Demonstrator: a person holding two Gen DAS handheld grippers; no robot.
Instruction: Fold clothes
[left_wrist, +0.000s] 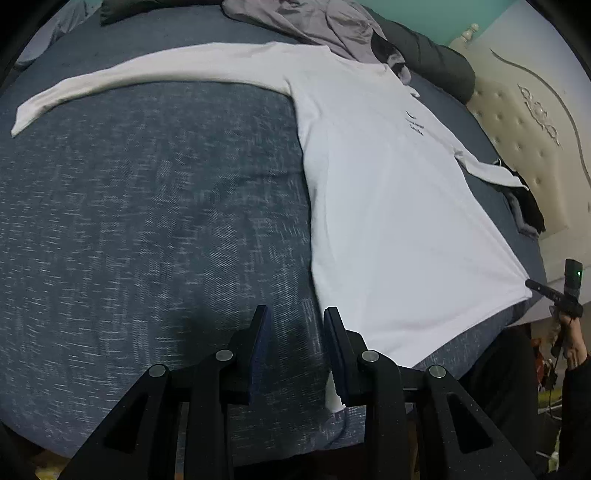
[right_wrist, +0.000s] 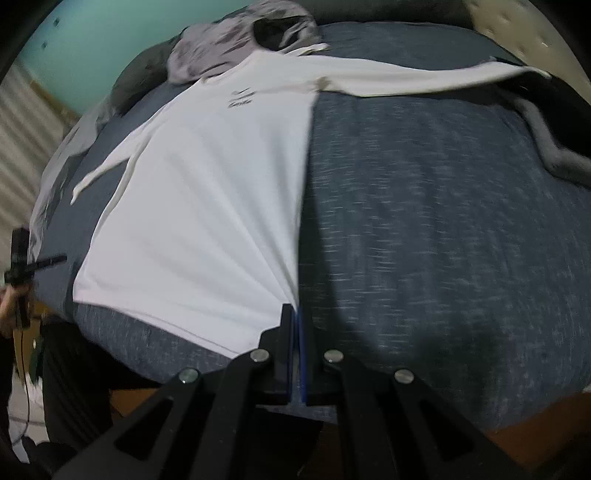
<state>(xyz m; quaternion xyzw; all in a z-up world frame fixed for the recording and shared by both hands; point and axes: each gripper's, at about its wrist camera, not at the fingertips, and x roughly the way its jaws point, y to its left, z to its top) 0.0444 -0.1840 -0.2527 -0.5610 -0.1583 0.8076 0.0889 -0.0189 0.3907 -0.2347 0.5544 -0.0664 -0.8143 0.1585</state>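
Shirt (left_wrist: 388, 206), white and long-sleeved, is lying flat across the bed (left_wrist: 147, 221). I am pinching its near hem corner with the right gripper (right_wrist: 295, 325); my left gripper (left_wrist: 297, 332) is gaping, holding nothing.

Dim indoor light with a cool, bluish cast. The white shirt (left_wrist: 388, 206) is the brightest thing and looks slightly washed out, its small chest print unreadable. Soft shadows pool on the blue-grey bedspread (left_wrist: 147, 221) just ahead of each gripper. Both views bulge strongly, with black corners at the lens rim. The right wrist view is smeared by motion blur; the left wrist view is a little sharper.
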